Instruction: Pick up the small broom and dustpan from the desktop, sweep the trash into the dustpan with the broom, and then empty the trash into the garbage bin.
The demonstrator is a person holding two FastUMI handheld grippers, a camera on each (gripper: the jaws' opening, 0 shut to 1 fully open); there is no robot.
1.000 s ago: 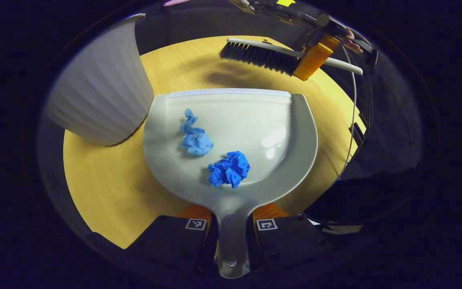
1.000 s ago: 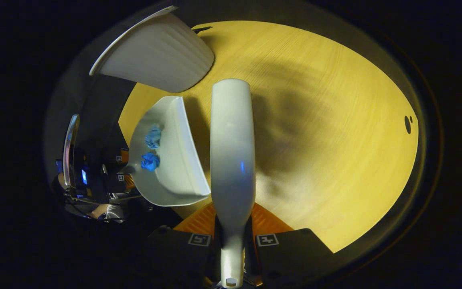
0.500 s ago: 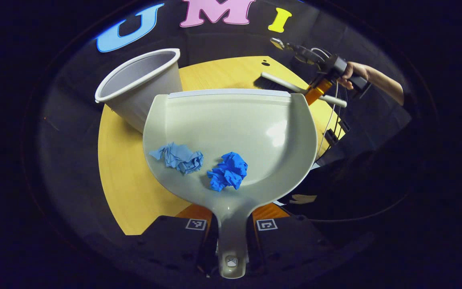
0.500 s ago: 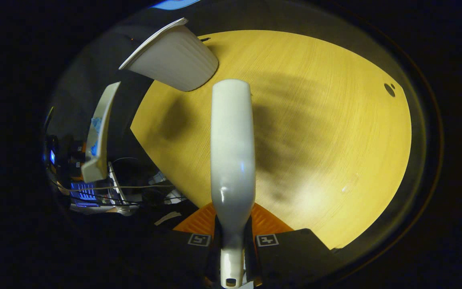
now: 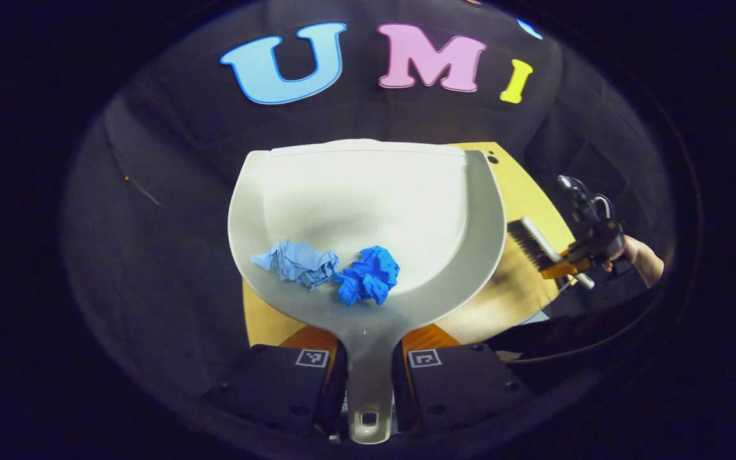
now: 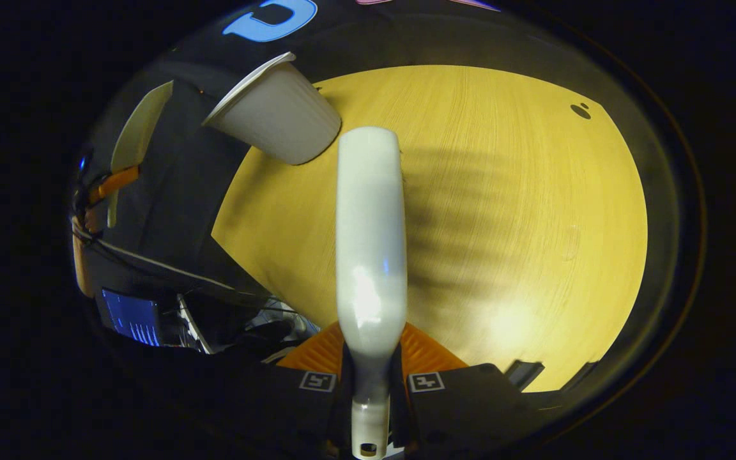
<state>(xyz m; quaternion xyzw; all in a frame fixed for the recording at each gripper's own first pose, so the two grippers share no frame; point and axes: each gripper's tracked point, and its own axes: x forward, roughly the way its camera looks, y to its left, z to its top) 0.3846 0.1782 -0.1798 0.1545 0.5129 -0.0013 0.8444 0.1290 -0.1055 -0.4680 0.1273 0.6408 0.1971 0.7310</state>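
The left gripper (image 5: 368,374) is clamped on the stiff dustpan (image 5: 368,211) by its handle (light crumpled paper (image 5: 342,271) could spill).

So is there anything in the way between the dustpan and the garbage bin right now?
Nothing visible stands between them. In the right gripper view the raised dustpan hangs off the desk edge, next to the white garbage bin, with open air between. The broom is held over the desktop, off that path.
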